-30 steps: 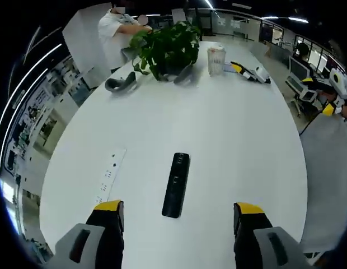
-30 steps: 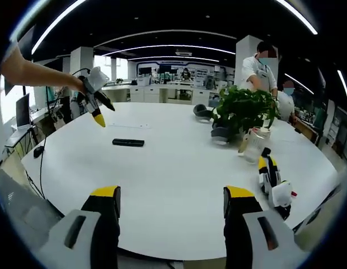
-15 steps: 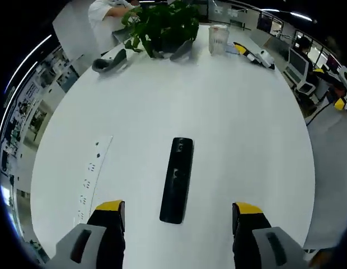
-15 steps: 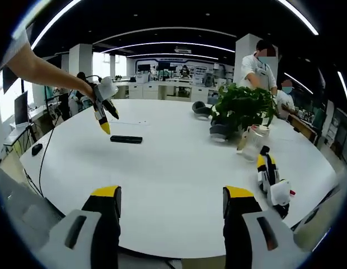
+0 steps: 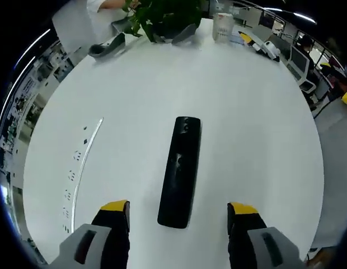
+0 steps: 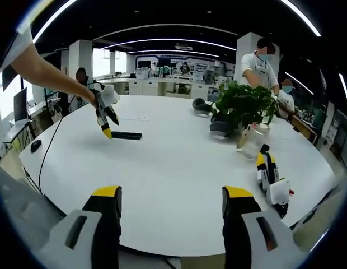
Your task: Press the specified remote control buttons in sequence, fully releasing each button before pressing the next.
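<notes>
A large round white table (image 5: pixel 257 140) carries everything. On its far side stands a leafy potted plant (image 6: pixel 243 106), with a person in a white shirt (image 6: pixel 257 67) behind it. Beside the plant stands a clear jar (image 6: pixel 253 143), and a spare yellow-tipped gripper (image 6: pixel 271 179) lies near the table's edge. A strip of power sockets (image 5: pixel 78 168) is set flush in the tabletop.

The black remote control (image 5: pixel 180 162) lies flat on the table. In the left gripper view it lies lengthwise between the left gripper's (image 5: pixel 178 216) jaws, which are spread wide apart and grasp nothing. The right gripper (image 6: pixel 169 204) hangs over the table's near edge, well apart from the remote, jaws likewise released and empty.
</notes>
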`<state>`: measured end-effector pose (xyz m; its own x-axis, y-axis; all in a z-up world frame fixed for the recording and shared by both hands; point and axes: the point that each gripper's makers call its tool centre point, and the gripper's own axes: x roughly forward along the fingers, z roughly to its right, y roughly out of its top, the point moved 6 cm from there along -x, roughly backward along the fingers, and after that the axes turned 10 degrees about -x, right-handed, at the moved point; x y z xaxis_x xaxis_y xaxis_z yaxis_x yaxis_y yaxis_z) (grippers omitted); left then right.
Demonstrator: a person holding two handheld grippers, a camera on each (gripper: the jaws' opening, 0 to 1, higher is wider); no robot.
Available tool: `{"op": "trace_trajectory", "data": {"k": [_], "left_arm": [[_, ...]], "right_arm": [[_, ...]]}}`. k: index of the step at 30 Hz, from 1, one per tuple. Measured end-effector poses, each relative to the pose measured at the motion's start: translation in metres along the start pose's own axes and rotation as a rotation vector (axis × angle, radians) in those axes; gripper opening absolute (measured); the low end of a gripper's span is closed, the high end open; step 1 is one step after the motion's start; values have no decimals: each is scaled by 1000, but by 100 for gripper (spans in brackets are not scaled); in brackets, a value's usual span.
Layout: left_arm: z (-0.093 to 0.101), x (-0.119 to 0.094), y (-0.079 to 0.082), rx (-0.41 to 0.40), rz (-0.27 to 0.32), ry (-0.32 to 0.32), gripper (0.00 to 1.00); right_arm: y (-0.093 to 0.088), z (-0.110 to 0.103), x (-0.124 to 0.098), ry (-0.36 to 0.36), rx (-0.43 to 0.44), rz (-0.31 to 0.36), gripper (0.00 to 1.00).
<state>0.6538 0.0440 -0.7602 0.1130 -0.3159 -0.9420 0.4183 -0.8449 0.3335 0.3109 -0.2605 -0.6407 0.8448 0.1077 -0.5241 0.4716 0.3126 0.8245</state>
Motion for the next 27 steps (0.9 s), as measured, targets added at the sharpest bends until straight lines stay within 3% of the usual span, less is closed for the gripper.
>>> {"op": "trace_trajectory", "data": {"k": [3, 6, 19, 27], "left_arm": [[-2, 3, -1, 31, -5, 12, 64], [-3, 5, -2, 10, -23, 6, 55], [-1, 9, -7, 7, -54, 13, 31], [-1, 9, -7, -19, -66, 16, 25]], "right_arm": [[0, 0, 0, -1, -2, -2, 76], [-1, 0, 0, -3, -1, -5, 76], [0, 0, 1, 2, -6, -5, 76], [0, -1, 1, 7, -12, -3, 76]]}}
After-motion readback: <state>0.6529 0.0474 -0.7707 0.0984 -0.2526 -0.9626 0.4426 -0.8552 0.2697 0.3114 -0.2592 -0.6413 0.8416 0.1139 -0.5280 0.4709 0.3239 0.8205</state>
